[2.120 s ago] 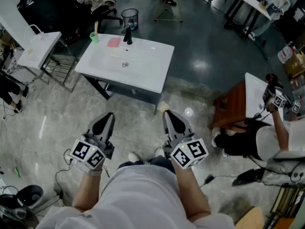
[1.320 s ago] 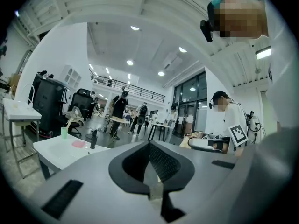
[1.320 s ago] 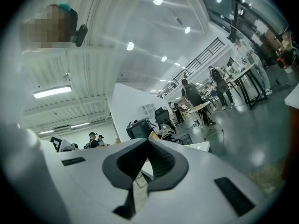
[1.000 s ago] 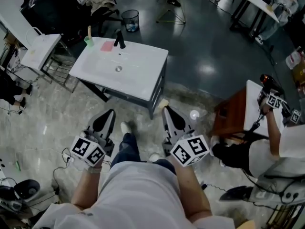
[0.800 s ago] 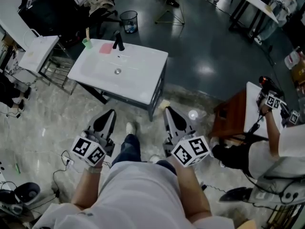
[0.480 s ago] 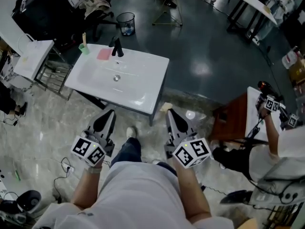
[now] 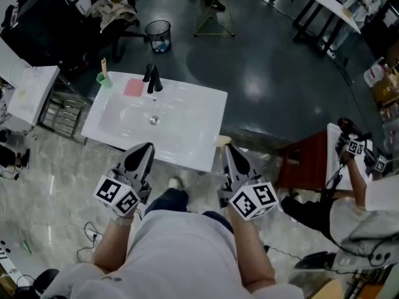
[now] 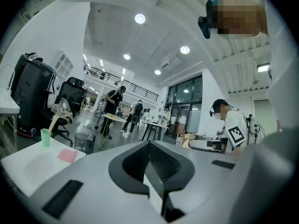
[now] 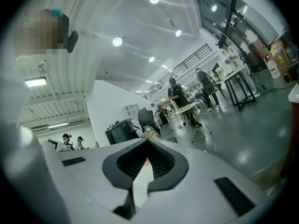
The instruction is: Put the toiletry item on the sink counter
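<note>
sink counter (image 7: 201, 122) | on it: faucet (image 7: 153, 80); pink pad (image 7: 133, 87); green cup (image 7: 104, 80)

sink counter (image 7: 199, 114): ahead of the person, drain (image 7: 153, 120) in its basin
faucet (image 7: 152, 80): on the far edge, behind the drain
flat pad (image 7: 133, 87): on the counter, just left of the faucet
cup (image 7: 104, 80): far left corner, left of the pad
waste bin (image 7: 158, 35): on the floor behind the counter
left gripper (image 7: 142, 149): at the near edge
right gripper (image 7: 231, 148): just right of the near right corner
wooden stool (image 7: 305, 157): right of the counter
</note>
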Tool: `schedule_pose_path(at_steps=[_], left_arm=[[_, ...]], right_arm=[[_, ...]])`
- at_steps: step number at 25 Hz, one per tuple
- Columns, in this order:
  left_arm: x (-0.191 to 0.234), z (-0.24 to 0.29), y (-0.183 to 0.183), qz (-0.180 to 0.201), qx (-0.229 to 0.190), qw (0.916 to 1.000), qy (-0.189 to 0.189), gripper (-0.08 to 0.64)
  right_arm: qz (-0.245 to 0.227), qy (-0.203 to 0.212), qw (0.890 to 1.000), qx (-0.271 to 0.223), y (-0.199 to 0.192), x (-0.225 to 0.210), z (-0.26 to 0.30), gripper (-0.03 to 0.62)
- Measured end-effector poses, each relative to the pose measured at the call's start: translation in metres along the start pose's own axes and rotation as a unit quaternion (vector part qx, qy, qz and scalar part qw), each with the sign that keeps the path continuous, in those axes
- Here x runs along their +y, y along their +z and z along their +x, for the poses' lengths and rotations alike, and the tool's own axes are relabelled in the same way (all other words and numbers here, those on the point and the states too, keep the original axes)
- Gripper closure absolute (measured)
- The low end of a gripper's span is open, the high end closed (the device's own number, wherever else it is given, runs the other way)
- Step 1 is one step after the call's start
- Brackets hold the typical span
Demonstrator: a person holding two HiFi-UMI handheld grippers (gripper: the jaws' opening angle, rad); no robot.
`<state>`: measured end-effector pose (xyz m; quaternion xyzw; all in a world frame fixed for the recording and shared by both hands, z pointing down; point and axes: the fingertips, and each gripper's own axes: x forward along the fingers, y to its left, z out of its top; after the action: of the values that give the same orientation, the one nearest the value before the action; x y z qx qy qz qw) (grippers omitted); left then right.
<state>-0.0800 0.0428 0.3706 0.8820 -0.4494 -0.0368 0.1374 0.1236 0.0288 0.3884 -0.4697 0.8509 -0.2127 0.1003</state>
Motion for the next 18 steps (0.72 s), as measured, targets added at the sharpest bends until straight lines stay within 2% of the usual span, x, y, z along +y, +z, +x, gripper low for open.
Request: schedule_pose_path(at_steps=[9,13,18], left_arm=[[0.058,0.03,0.021,-0.001,0.026,0.9985,-0.048,0.543],[0.077,0.037,0.021,-0.006,0.034,0.998,-0.053,0.543],[0.08,0.051,0.022,-0.012,0.045,0.9977,-0.05,0.543]], right_arm=[[0.01,-0.057,0.998,-0.005,0.002,-0.018,0.071,0.571],[0.01,-0.072,0.997,-0.004,0.004,-0.032,0.096,0.571],[0.014,-0.078,0.997,0.002,0.011,-0.059,0.118,0.571]])
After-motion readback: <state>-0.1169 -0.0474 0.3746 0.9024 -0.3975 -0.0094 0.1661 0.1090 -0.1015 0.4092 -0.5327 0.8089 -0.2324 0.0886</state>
